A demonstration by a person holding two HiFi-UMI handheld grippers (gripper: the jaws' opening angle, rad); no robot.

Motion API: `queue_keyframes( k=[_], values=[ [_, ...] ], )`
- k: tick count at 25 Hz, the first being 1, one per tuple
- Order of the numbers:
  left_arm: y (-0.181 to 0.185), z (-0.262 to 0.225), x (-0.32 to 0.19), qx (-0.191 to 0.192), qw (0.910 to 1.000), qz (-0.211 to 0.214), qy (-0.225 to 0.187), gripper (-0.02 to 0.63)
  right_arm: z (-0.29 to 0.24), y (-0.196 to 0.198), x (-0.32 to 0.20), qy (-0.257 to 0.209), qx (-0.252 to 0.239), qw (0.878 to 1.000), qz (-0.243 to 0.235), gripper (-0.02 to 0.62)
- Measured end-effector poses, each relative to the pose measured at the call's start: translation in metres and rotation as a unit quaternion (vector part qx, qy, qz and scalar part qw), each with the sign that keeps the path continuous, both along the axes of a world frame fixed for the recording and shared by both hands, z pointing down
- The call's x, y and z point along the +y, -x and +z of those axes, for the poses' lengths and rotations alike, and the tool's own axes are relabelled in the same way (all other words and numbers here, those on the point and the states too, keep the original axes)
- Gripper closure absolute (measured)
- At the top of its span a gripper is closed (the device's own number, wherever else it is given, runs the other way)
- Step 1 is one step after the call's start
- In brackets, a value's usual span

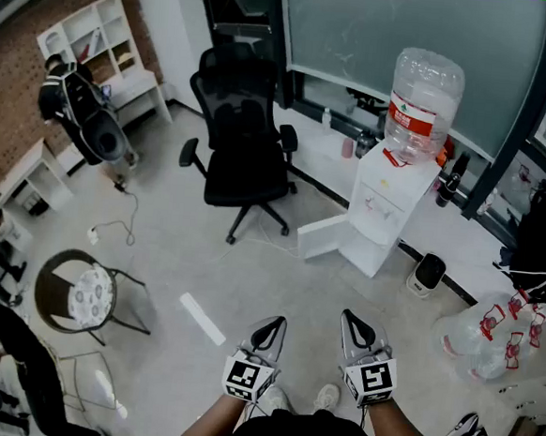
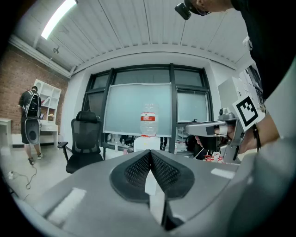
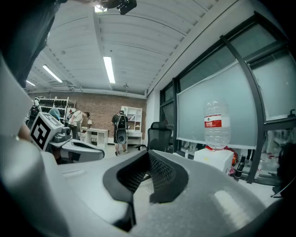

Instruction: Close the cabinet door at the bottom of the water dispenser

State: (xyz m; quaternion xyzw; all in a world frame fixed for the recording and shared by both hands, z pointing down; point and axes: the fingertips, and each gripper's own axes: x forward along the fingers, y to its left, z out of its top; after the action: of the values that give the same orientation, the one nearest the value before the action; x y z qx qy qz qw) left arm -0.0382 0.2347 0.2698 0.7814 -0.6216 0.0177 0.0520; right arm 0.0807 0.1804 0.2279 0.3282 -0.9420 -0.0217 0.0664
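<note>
White, the cabinet door [image 1: 323, 238] stood swung open at the foot of the water dispenser [image 1: 387, 207]; well apart from it, the left gripper [image 1: 273, 321] and right gripper [image 1: 353, 316] had jaws pressed together, empty.

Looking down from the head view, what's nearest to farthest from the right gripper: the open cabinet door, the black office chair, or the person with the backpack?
From the right gripper:
1. Open cabinet door, just ahead on the water dispenser.
2. Black office chair, farther ahead-left.
3. Person with the backpack, far left by the shelves.
</note>
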Motion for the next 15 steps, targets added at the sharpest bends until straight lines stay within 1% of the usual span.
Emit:
queue_keyframes(
  k=[5,9,15],
  values=[
    [0.005,0.002,0.01,0.009,1.0,0.0,0.002,0.587,-0.001,0.006,0.007,0.005,-0.009,1.0,0.0,0.594],
    [0.012,0.003,0.015,0.007,1.0,-0.005,0.002,0.586,0.001,0.009,0.011,0.004,-0.007,1.0,0.002,0.594],
    [0.025,0.006,0.022,0.014,0.9998,-0.011,0.005,0.588,0.005,0.017,0.015,0.007,-0.02,1.0,0.018,0.594]
  ],
)
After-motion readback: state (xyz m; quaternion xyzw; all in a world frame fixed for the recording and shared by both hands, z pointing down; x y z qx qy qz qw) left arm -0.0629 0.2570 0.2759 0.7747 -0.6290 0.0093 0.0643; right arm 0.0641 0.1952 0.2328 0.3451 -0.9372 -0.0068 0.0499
